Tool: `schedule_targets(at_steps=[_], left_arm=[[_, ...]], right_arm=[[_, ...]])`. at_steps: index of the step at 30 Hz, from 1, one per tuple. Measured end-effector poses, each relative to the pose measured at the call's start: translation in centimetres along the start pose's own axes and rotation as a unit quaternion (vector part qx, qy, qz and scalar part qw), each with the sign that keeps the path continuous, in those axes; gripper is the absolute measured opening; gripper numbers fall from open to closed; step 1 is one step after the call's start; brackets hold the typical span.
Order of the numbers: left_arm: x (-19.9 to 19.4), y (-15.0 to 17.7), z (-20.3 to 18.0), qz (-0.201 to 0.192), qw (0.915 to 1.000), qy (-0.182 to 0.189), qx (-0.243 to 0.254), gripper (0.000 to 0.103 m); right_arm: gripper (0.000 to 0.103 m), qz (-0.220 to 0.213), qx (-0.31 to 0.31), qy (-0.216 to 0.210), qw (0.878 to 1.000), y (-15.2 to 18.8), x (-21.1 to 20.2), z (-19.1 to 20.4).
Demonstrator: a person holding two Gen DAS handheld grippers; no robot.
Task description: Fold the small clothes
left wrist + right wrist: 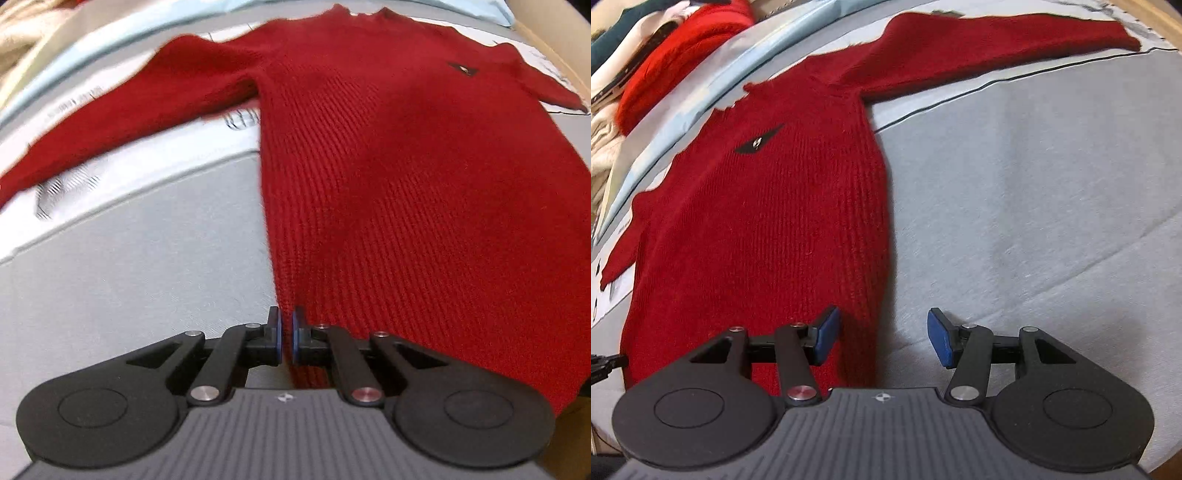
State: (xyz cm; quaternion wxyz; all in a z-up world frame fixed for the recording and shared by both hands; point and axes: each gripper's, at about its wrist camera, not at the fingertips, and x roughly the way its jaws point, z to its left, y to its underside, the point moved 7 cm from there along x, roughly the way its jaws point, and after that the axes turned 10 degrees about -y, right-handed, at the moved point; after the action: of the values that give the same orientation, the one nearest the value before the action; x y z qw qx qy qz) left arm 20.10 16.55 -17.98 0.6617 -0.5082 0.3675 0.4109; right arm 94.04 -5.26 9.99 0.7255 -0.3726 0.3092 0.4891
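A dark red knit sweater [388, 184] lies flat, front up, on a grey cloth surface [147, 266], sleeves spread to both sides, a small black logo on the chest. My left gripper [287, 338] is shut on the sweater's bottom left hem corner. In the right wrist view the sweater [768, 221] fills the left half. My right gripper [882, 338] is open, straddling the sweater's bottom right edge, its left finger over the knit and its right finger over the grey cloth [1034, 203].
A pile of other clothes, bright red [676, 62], cream and dark green, sits at the far left in the right wrist view. A pale blue strip [713, 88] runs along the far edge. A wooden edge [554, 44] shows at the far right.
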Motion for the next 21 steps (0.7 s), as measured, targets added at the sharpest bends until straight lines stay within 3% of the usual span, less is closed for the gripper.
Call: schedule_targets(at_steps=[1,4,6,7,8,9,12,13,14,15,16,17,18,19,21], left_arm=[[-0.1,0.3,-0.2,0.005,0.9999,0.008,0.007,0.007],[-0.3,1.2,-0.6,0.016,0.9996,0.017,0.015,0.023],[0.0,1.8,-1.0,0.026,0.9991,0.033,0.011,0.024],[0.1,2.0,-1.0,0.024,0.9991,0.035,0.009,0.023],[0.0,2.1,-1.1,0.02,0.9991,0.038,0.008,0.019],[-0.1,1.9,-1.1,0.018,0.9989,0.042,0.008,0.019],[-0.6,2.4,-1.6,0.021,0.9975,0.068,0.007,0.019],[-0.7,2.4,-1.8,0.02,0.9975,0.067,0.012,0.019],[-0.7,2.5,-1.9,0.017,0.9977,0.063,0.02,0.019],[-0.9,2.6,-1.9,0.015,0.9976,0.063,0.024,0.019],[-0.9,2.6,-1.9,0.017,0.9975,0.065,0.023,0.02],[-0.9,2.6,-1.7,0.021,0.9974,0.068,0.017,0.02],[-1.0,2.6,-1.6,0.024,0.9972,0.07,0.012,0.02],[-1.0,2.5,-1.5,0.026,0.9971,0.071,0.01,0.02],[-0.9,2.3,-1.4,0.028,0.9971,0.07,0.011,0.02]], right_arm=[[0.055,0.007,-0.002,-0.005,1.0,0.2,0.4,0.3],[0.054,0.038,-0.02,-0.026,0.999,0.1,1.6,2.4],[0.052,0.048,-0.044,-0.019,0.998,0.5,2.5,3.6],[0.029,0.047,-0.059,-0.007,0.997,0.4,2.5,4.2],[0.016,0.044,-0.071,0.0,0.996,0.2,2.3,4.5],[0.016,0.027,-0.07,-0.002,0.997,-0.3,1.2,4.8],[0.015,-0.095,-0.072,-0.033,0.992,-3.5,-5.8,7.3],[0.006,-0.146,-0.087,-0.039,0.985,-4.3,-8.4,8.0],[0.004,-0.204,-0.095,-0.016,0.974,-5.0,-11.1,7.9],[0.005,-0.227,-0.088,0.021,0.97,-5.3,-12.3,7.1],[0.013,-0.231,-0.076,0.068,0.967,-5.4,-12.5,5.7],[0.015,-0.206,-0.058,0.112,0.97,-5.1,-11.8,3.8],[0.015,-0.171,-0.036,0.115,0.978,-4.5,-10.6,2.4],[0.015,-0.134,-0.004,0.085,0.987,-4.0,-8.9,1.6],[0.024,-0.087,0.047,0.027,0.995,-3.0,-6.1,1.2]])
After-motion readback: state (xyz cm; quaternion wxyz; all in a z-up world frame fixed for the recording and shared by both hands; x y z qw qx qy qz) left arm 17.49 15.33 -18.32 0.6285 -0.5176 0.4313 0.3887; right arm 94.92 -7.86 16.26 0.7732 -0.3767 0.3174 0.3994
